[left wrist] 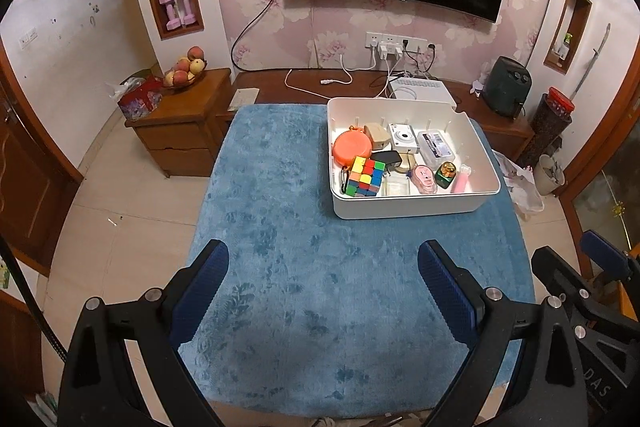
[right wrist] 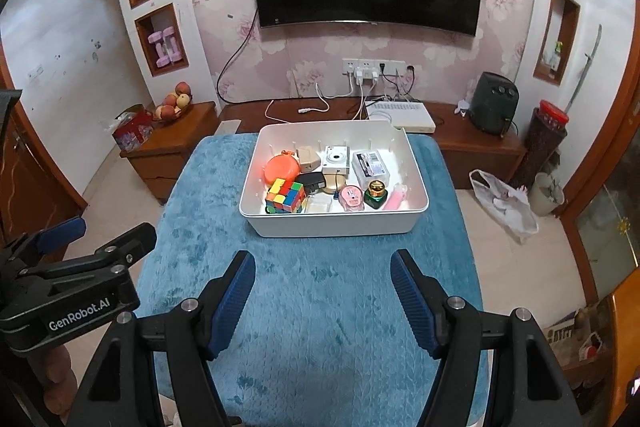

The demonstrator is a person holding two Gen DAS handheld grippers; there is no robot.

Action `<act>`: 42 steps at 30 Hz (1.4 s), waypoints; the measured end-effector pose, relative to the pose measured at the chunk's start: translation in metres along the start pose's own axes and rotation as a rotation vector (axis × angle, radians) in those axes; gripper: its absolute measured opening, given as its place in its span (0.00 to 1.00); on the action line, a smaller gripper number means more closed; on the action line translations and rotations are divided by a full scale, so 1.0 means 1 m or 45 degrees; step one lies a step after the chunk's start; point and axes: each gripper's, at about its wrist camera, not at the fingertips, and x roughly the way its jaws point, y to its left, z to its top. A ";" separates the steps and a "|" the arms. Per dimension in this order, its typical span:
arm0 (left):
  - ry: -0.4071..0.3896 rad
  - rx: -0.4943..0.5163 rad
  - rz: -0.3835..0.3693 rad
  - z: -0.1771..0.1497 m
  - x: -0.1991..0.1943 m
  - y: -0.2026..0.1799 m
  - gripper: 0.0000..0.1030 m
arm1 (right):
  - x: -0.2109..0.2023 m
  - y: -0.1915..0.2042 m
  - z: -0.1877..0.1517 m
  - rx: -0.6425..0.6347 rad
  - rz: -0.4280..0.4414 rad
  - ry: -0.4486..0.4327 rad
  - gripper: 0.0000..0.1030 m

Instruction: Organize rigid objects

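A white bin [left wrist: 400,209] [right wrist: 332,225] stands on the far right part of the blue-covered table [left wrist: 300,267] [right wrist: 320,307]. In it lie several small objects: an orange round case [left wrist: 352,146] [right wrist: 281,165], a colour cube [left wrist: 364,177] [right wrist: 285,197], a white toy camera [left wrist: 403,138] [right wrist: 337,159], a green bottle with a gold cap [left wrist: 445,174] [right wrist: 375,194] and a clear box [left wrist: 436,147] [right wrist: 373,167]. My left gripper [left wrist: 323,263] is open and empty over the near table. My right gripper [right wrist: 323,273] is open and empty, short of the bin.
A wooden side cabinet [left wrist: 180,131] with a fruit bowl [left wrist: 185,69] stands left of the table. A low TV bench [right wrist: 460,135] with cables, a white box and a dark appliance [right wrist: 494,103] runs behind. A white bag [right wrist: 506,205] lies on the floor at right.
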 end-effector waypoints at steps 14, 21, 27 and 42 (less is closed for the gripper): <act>-0.003 -0.003 0.005 -0.001 -0.004 0.002 0.94 | -0.003 0.002 0.002 0.009 0.000 -0.007 0.69; 0.012 0.003 -0.009 -0.003 -0.003 0.003 0.94 | -0.002 0.002 0.000 0.011 -0.001 -0.001 0.69; 0.018 0.016 -0.019 -0.003 -0.003 0.002 0.94 | -0.002 0.002 -0.003 0.014 -0.003 0.003 0.69; 0.021 0.022 -0.019 -0.003 -0.002 0.000 0.94 | -0.001 0.003 -0.010 0.033 -0.003 0.021 0.69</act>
